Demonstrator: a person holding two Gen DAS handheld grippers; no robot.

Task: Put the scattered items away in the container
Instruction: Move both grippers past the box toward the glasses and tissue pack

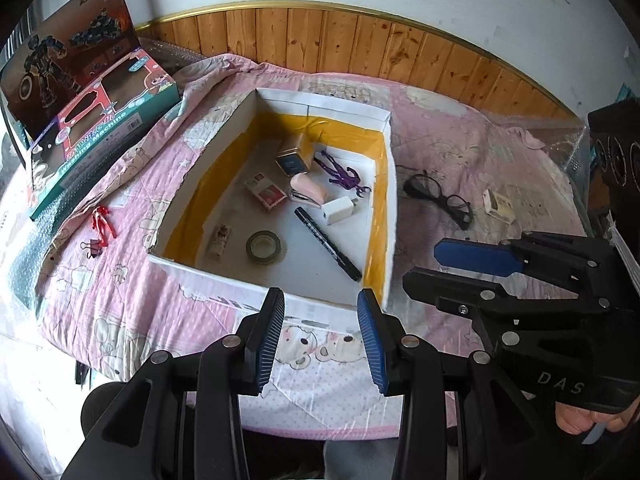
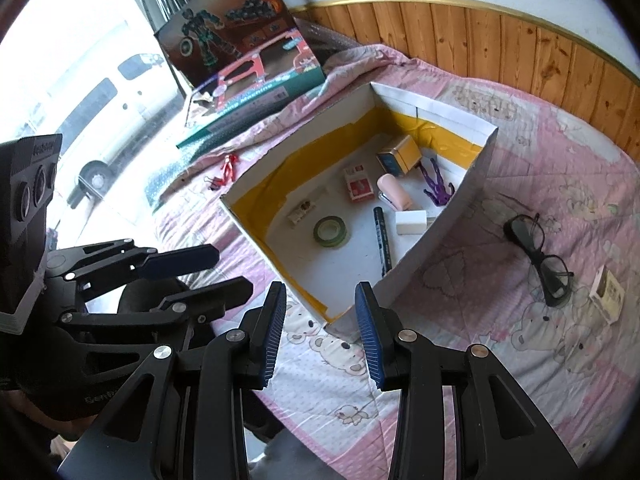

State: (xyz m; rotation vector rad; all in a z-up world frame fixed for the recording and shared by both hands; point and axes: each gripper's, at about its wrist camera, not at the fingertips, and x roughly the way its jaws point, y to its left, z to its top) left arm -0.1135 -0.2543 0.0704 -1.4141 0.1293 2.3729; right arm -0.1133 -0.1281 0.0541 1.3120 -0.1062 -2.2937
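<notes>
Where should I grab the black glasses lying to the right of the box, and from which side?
Take the glasses at the bridge between the two lenses, from straight above with the right gripper, whose jaws are open. They lie flat on the pink quilt, so the thin frame is the only raised part. Set the jaws across the bridge, probably pressing slightly into the soft quilt.

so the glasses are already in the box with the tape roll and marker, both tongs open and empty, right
Not quite: the glasses still lie on the pink quilt outside the box, as the right wrist view shows. The tape roll and marker are inside, and both tongs, left and right, are open and empty.
</notes>
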